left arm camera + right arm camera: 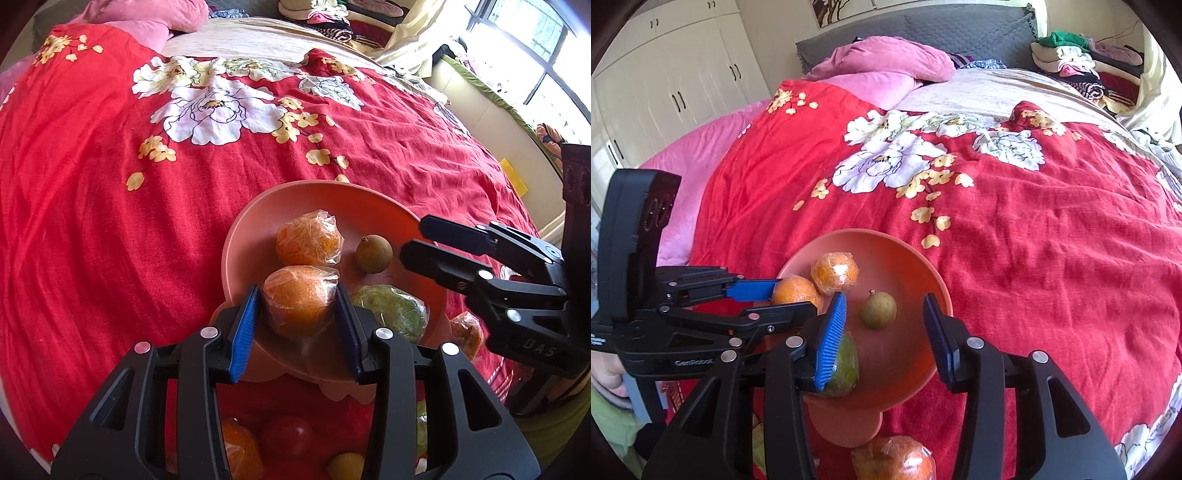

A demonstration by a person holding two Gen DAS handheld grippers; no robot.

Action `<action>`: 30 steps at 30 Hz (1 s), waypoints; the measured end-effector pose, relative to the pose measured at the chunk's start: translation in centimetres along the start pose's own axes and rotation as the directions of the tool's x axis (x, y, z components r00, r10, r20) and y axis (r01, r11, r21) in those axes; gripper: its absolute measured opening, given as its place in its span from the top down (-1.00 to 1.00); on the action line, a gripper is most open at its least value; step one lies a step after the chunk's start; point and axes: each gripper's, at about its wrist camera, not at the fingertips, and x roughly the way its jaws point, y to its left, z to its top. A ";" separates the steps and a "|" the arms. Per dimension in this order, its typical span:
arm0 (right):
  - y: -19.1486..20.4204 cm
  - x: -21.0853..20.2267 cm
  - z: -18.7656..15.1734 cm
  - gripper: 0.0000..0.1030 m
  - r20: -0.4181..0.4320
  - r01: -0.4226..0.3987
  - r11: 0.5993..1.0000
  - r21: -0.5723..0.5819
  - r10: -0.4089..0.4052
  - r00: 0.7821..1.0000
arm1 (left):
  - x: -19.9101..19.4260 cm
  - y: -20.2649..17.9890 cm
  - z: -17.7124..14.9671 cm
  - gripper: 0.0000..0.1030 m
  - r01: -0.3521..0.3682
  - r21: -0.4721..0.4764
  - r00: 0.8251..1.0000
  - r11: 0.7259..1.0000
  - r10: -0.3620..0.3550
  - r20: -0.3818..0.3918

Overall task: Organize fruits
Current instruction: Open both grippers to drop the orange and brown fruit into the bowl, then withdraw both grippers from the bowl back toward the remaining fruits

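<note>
A bed (1052,258) under a red floral blanket carries a pink bowl (314,199). Both claws angle down over it. The left claw (300,306) is clenched on a wrapped orange (295,295) above the bowl's near rim. The right claw (884,332) is released, nothing between its pads. In the bowl lie one wrapped orange (308,238), one green wrapped fruit (391,308) and one small brown fruit (373,254).
</note>
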 end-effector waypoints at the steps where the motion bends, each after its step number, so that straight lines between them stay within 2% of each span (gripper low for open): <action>1: -0.1 -0.2 -0.1 0.14 0.003 0.003 1.000 0.003 -0.003 1.000 | -0.1 -0.1 0.0 0.29 -0.001 0.001 1.000 1.000 0.001 0.003; 12: -0.2 -1.8 -0.6 -0.08 0.024 0.027 1.000 0.006 -0.027 0.999 | -1.1 -0.3 -0.1 0.07 0.002 -0.007 1.000 1.000 -0.002 0.019; 21: 0.0 -3.1 -0.6 -0.34 0.057 0.045 0.999 0.013 -0.046 0.997 | -3.1 -0.3 -0.1 -0.26 0.005 -0.022 0.998 1.000 -0.004 0.065; 30: 0.1 -4.9 -0.8 -0.57 0.089 0.055 0.998 0.018 -0.056 0.994 | -5.8 0.1 0.0 -0.78 -0.012 -0.057 0.991 0.998 0.020 0.131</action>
